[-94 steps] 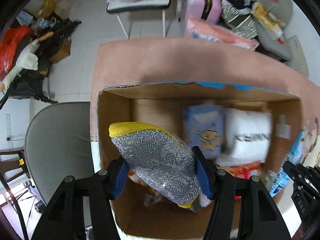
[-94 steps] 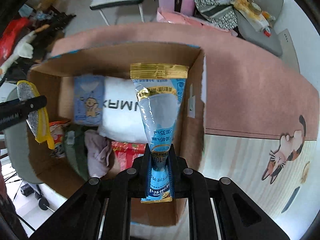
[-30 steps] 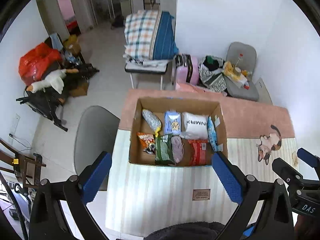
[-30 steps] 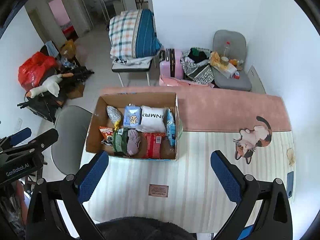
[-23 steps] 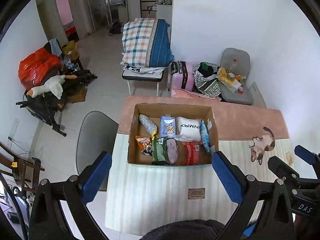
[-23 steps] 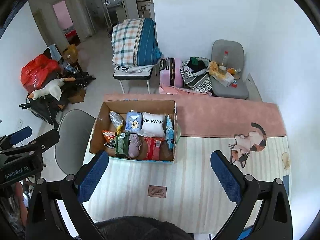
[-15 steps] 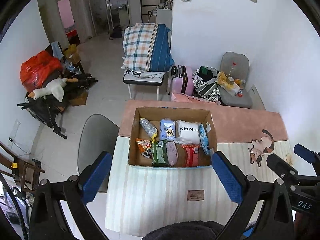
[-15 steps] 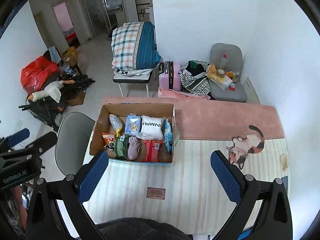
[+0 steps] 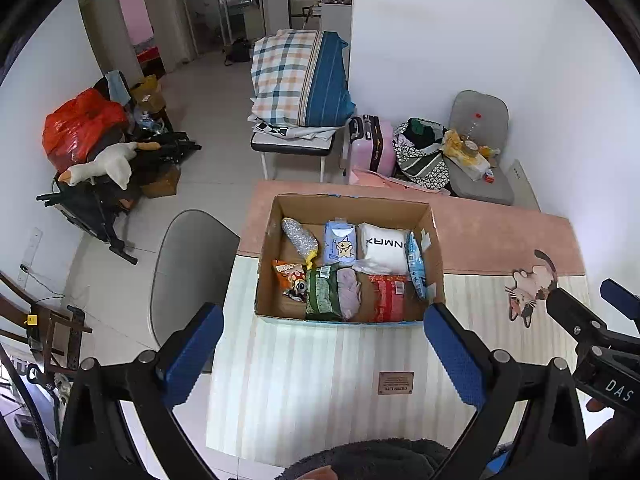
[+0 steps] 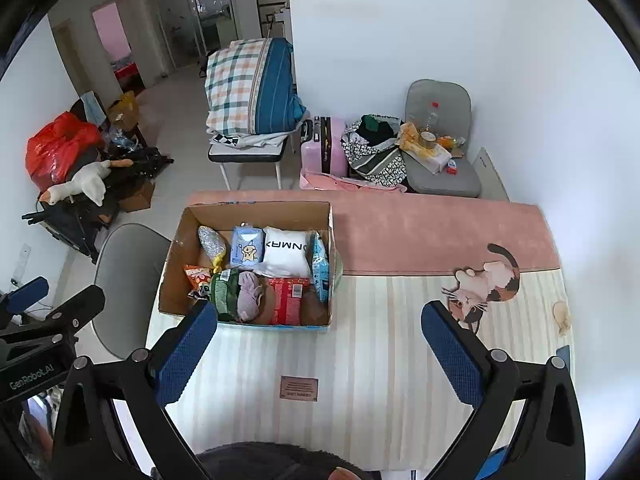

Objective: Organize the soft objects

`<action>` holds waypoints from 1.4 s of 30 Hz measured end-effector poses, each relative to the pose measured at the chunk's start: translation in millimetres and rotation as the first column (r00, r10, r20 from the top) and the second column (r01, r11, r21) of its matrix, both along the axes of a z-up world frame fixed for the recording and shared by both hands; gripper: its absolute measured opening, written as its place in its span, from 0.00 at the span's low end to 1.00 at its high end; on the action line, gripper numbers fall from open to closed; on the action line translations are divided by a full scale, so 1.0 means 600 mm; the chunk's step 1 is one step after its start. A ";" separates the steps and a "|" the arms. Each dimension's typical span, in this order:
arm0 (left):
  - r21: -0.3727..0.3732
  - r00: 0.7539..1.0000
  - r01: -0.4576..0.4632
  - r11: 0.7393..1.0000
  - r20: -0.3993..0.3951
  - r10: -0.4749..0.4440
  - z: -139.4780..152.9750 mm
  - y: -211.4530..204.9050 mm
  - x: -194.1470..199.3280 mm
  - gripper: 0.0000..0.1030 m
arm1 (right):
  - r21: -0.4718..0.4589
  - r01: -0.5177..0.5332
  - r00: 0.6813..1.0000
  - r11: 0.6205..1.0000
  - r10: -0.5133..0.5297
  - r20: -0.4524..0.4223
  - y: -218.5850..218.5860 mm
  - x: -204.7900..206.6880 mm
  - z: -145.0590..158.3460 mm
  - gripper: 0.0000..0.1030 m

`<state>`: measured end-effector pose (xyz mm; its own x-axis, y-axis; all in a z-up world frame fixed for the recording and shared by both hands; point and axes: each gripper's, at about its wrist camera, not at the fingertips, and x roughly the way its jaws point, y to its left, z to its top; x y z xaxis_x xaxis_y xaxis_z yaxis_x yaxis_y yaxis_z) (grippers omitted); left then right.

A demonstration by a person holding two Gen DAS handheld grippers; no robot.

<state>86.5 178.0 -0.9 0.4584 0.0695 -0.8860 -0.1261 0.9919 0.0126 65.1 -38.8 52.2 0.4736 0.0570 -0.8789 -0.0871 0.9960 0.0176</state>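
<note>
A cardboard box (image 9: 272,276) stands on the striped table; it also shows in the right wrist view (image 10: 170,276). In it lie a silver and yellow sponge (image 9: 299,237), a blue pack (image 9: 339,242), a white pillow pack (image 9: 382,246), a blue pouch (image 9: 416,264) upright by the right wall, a green pack (image 9: 322,292), a purple cloth (image 9: 347,292) and a red pack (image 9: 386,296). My left gripper (image 9: 324,360) is open and empty, high above the table's near side. My right gripper (image 10: 320,354) is open and empty, equally high, to the right.
A grey chair (image 9: 188,264) stands left of the table. A pink mat (image 10: 440,232) covers the table's far part, with a cat picture (image 10: 484,280) at right. Behind are a bench with a plaid quilt (image 9: 300,80), a pink suitcase (image 9: 370,144) and a second grey chair (image 9: 480,152).
Both grippers have let go of the sponge and the blue pouch, which now lie in the box. Both have opened wide and risen far above the table.
</note>
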 end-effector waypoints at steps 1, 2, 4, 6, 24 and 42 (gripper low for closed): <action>0.002 1.000 -0.002 1.000 0.001 0.002 -0.002 0.000 0.000 1.00 | -0.003 -0.001 1.000 1.000 0.001 -0.002 0.000 0.001 -0.003 1.00; 0.007 1.000 -0.002 1.000 0.002 0.002 -0.004 0.000 -0.001 1.00 | -0.007 0.001 1.000 1.000 -0.001 -0.001 0.001 0.001 -0.006 1.00; 0.014 1.000 -0.001 1.000 -0.003 0.001 -0.007 -0.001 0.000 1.00 | -0.013 0.000 1.000 1.000 0.000 -0.002 0.001 0.001 -0.009 1.00; 0.013 1.000 -0.001 1.000 -0.009 0.001 -0.010 0.000 0.000 1.00 | -0.012 0.001 1.000 1.000 -0.001 -0.005 0.001 0.001 -0.012 1.00; 0.025 1.000 0.006 1.000 0.002 -0.006 -0.010 -0.004 -0.003 1.00 | -0.018 0.001 1.000 1.000 -0.001 -0.008 -0.002 -0.013 -0.015 1.00; 0.032 0.999 0.022 0.999 0.029 -0.023 0.004 -0.005 0.001 1.00 | -0.033 0.007 0.999 0.999 -0.006 0.036 -0.003 -0.017 0.006 1.00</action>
